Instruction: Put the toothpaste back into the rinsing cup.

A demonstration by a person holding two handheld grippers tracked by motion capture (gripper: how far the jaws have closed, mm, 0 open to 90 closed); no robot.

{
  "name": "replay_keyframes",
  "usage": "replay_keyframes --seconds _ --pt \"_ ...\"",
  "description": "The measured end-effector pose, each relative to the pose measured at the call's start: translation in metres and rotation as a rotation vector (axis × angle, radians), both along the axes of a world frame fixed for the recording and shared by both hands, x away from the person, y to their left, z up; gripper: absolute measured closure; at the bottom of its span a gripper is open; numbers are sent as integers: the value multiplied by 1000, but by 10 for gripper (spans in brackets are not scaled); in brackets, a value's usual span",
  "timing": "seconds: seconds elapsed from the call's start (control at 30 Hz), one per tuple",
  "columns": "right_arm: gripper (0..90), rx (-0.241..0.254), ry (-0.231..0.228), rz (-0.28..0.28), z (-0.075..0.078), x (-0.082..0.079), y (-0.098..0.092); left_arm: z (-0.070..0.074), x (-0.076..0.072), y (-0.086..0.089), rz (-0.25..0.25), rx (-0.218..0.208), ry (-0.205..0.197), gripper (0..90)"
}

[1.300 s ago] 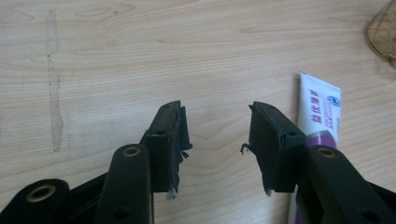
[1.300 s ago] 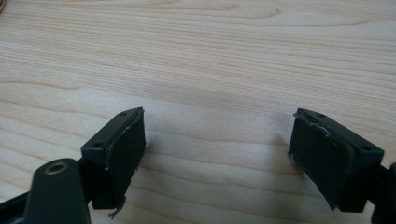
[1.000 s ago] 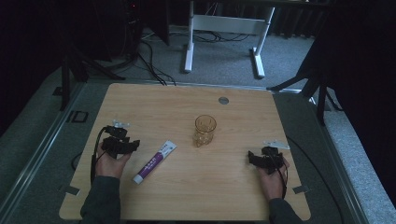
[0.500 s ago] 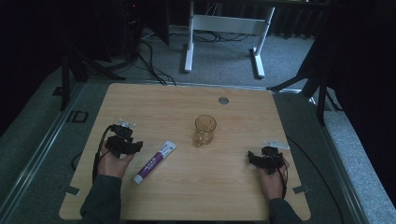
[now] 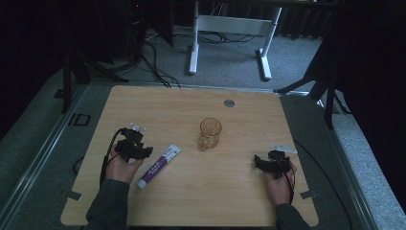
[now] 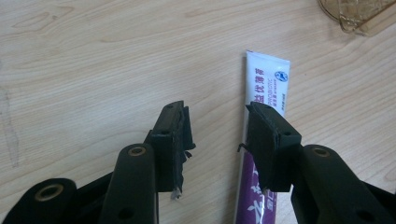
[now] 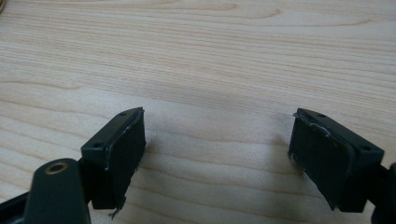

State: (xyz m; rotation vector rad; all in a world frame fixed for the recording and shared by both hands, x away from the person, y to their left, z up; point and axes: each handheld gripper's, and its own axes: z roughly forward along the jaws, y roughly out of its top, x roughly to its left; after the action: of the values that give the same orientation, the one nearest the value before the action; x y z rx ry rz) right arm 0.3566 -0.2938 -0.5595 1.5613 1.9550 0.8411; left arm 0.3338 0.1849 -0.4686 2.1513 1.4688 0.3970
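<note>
A white and purple toothpaste tube [image 5: 158,166] lies flat on the wooden table [image 5: 191,105], left of centre. My left gripper [image 5: 143,152] sits just left of it, open, its jaws having just been closing. In the left gripper view the tube [image 6: 268,84] runs under the right-hand jaw, and bare wood shows in the gap of the left gripper [image 6: 217,121]. An amber drinking glass [image 5: 210,134] stands upright mid-table, its base at a corner of the left gripper view [image 6: 359,16]. My right gripper [image 5: 261,163] rests at the right, open over bare wood [image 7: 217,135].
A round grey grommet [image 5: 229,103] sits near the table's far edge. Beyond the table stand a white desk frame [image 5: 230,28] and cables on the carpet. Dark stands flank both sides. Cables trail from both grippers toward the near edge.
My left gripper has edged right, closer to the toothpaste tube. The right hand, the tube and the glass have not moved.
</note>
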Motion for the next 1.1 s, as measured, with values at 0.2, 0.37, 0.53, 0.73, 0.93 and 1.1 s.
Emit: replay_keyframes --seconds 0.2,0.37,0.53,0.73,0.93,1.1 --pt "185 0 0 0 0 0 0 -1 0 -7 -17 14 27 566" --pt "185 0 0 0 0 0 0 0 0 -14 -29 47 50 557" --pt "185 0 0 0 0 0 0 -1 0 -21 -45 59 70 555" --pt "185 0 0 1 0 0 0 -2 2 -26 -51 83 93 546" --pt "185 0 0 1 0 0 0 -2 4 -29 -55 87 105 546" --pt "185 0 0 1 0 0 0 -3 6 -32 -71 95 120 557"
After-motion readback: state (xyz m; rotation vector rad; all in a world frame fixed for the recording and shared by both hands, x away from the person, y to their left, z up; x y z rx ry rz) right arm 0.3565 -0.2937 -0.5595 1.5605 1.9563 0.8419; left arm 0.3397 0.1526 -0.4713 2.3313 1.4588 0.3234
